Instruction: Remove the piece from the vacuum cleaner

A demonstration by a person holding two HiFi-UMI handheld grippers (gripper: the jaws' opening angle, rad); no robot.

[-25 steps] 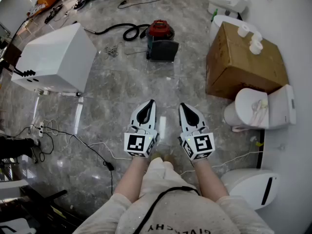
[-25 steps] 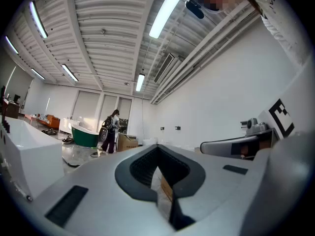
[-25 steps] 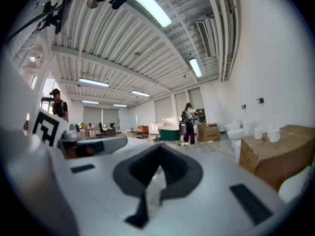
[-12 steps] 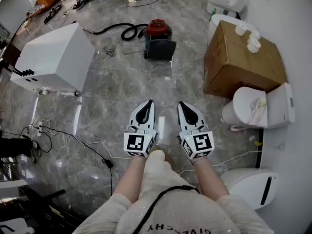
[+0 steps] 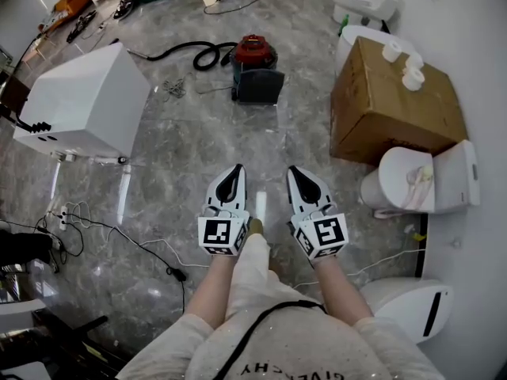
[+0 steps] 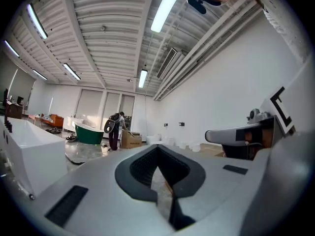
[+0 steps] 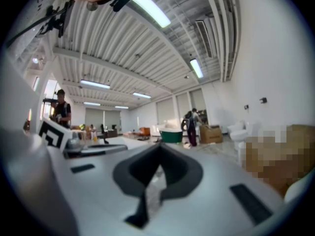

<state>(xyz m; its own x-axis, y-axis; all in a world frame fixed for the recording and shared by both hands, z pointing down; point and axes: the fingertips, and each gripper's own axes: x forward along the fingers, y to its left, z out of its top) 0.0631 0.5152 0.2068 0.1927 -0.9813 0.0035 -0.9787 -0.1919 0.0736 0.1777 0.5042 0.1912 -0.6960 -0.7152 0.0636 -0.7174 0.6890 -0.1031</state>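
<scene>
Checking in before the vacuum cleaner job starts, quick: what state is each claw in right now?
The white left claw: closed, holding nothing.
The white right claw: closed, holding nothing.

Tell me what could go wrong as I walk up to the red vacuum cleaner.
The black cable near your feet could trip you. The left gripper and right gripper are both shut and empty, so open one before reaching. The coiled hose beside the vacuum cleaner might snag.
</scene>
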